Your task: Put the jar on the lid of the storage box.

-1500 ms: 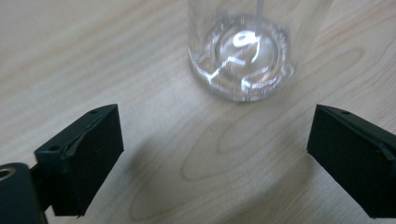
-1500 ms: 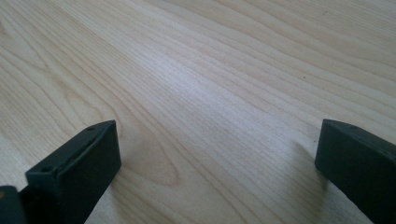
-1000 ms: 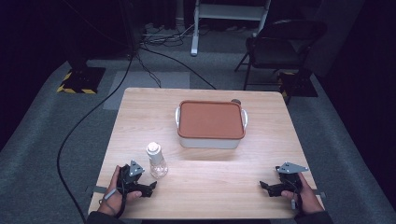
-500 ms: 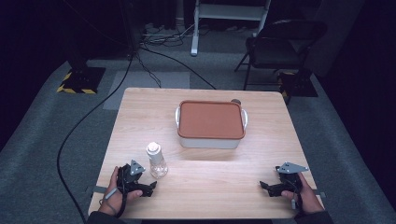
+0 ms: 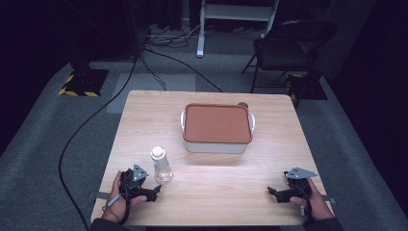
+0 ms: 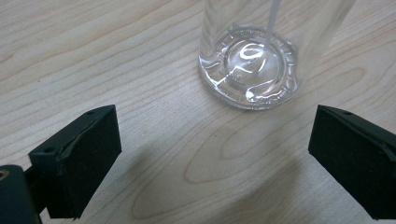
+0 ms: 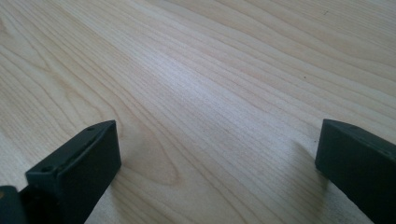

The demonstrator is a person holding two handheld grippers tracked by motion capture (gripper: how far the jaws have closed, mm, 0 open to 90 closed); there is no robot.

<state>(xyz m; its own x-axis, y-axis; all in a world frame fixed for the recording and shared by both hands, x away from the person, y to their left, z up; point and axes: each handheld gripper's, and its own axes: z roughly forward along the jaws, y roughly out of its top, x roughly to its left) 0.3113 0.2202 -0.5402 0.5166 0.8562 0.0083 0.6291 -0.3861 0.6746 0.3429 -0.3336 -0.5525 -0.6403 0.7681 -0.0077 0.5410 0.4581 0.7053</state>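
Here, both tools spread and empty, clear bottle [image 6: 252, 60] top cropped, box [image 5: 217, 127] contents hidden under lid.

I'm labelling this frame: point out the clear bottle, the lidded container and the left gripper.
clear bottle [image 5: 160, 163], high view, its body.
lidded container [image 5: 217, 123], high view, middle of the brown lid.
left gripper [image 5: 155, 192], high view, between its jaw tips.

A white container with a brown lid [image 5: 217, 128] sits mid-table [image 5: 144, 125]. A clear bottle [image 5: 161, 165] stands lower left, just beside the left gripper [image 5: 144, 191]; the right gripper [image 5: 281, 192] rests lower right.
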